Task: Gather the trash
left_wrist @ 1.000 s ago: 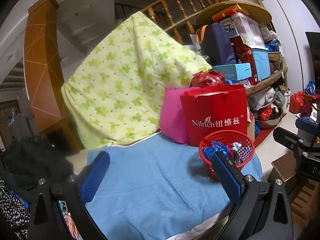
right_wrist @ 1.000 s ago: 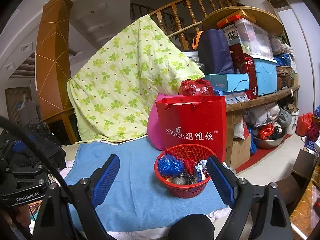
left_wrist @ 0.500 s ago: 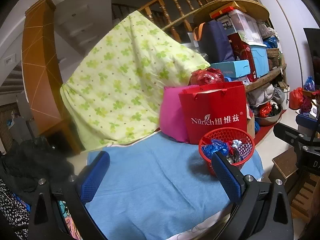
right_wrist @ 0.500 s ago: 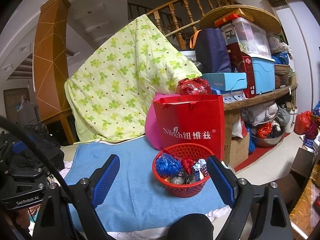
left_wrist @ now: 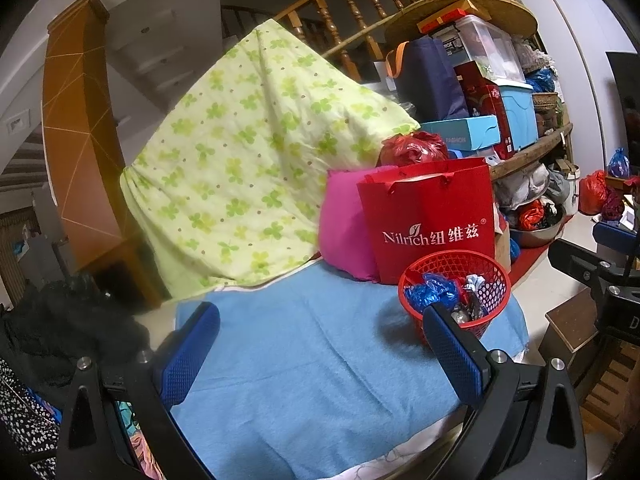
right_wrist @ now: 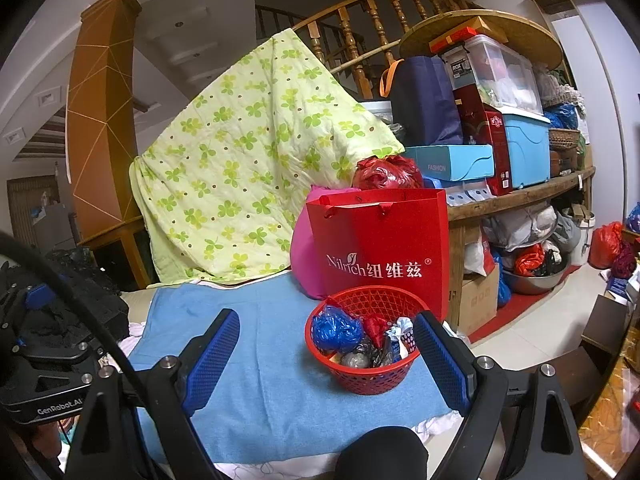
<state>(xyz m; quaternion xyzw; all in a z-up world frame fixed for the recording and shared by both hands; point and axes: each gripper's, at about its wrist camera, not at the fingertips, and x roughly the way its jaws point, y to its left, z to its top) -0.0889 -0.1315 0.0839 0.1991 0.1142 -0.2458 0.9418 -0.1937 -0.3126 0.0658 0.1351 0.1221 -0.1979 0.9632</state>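
Note:
A red mesh basket stands on a blue towel, near its right end. In the basket lies crumpled trash: a blue wrapper, plus red, white and grey pieces. My right gripper is open and empty, just short of the basket, whose right side lies by the right finger. The left wrist view shows the same basket ahead and to the right, partly behind the right finger. My left gripper is open over the towel, holding nothing.
A red paper bag and a pink cushion stand right behind the basket. A green clover quilt drapes at the back. Wooden shelves with boxes fill the right side. Black clothing lies to the left.

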